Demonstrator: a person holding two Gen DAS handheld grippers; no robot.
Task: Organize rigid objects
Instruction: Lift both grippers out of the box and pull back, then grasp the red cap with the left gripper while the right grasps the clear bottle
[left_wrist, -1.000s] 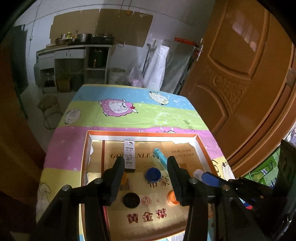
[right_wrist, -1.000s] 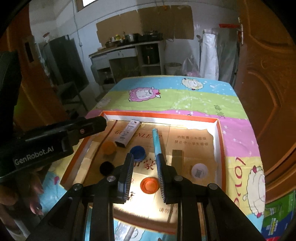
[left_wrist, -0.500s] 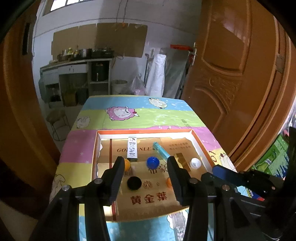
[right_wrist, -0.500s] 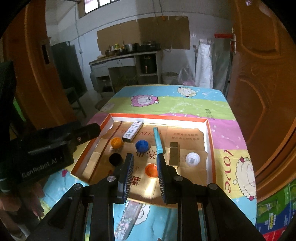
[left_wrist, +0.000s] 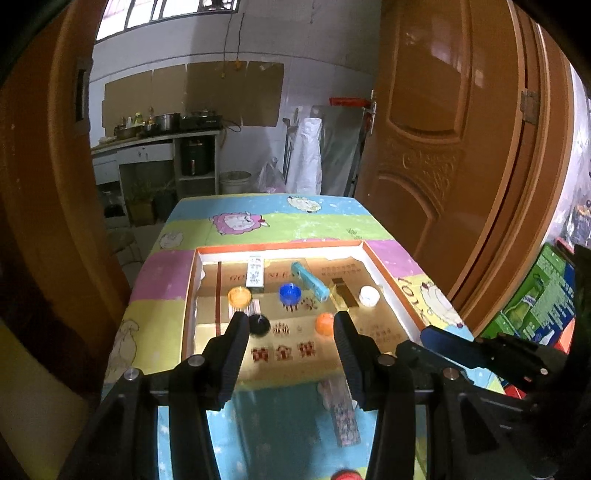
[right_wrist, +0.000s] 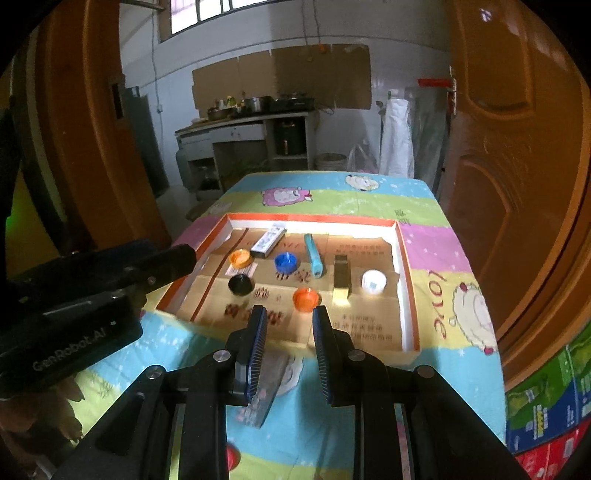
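Observation:
A shallow cardboard tray (left_wrist: 192, 291) (right_wrist: 405, 295) with an orange rim lies on the table. In it are bottle caps: yellow-orange (left_wrist: 239, 296), blue (left_wrist: 290, 292), black (left_wrist: 258, 325), orange (left_wrist: 325, 324) and white (left_wrist: 369, 296), plus a white box (left_wrist: 255, 272), a teal tube (left_wrist: 310, 285) and a gold bar (left_wrist: 344, 295). My left gripper (left_wrist: 290, 326) is open and empty, above the tray's near edge. My right gripper (right_wrist: 288, 321) is open and empty, also near the tray's front. A patterned flat box (right_wrist: 264, 387) lies on the cloth under it.
The table carries a colourful sheep-print cloth (left_wrist: 258, 225). A brown door (left_wrist: 443, 147) stands close on the right. A kitchen counter with pots (left_wrist: 159, 125) is at the far wall. A small red object (right_wrist: 231, 456) sits at the cloth's near edge.
Both grippers have pulled back and up from the tray, so the tray looks smaller and farther. The patterned flat box has come into view below. The right gripper's jaws have widened.

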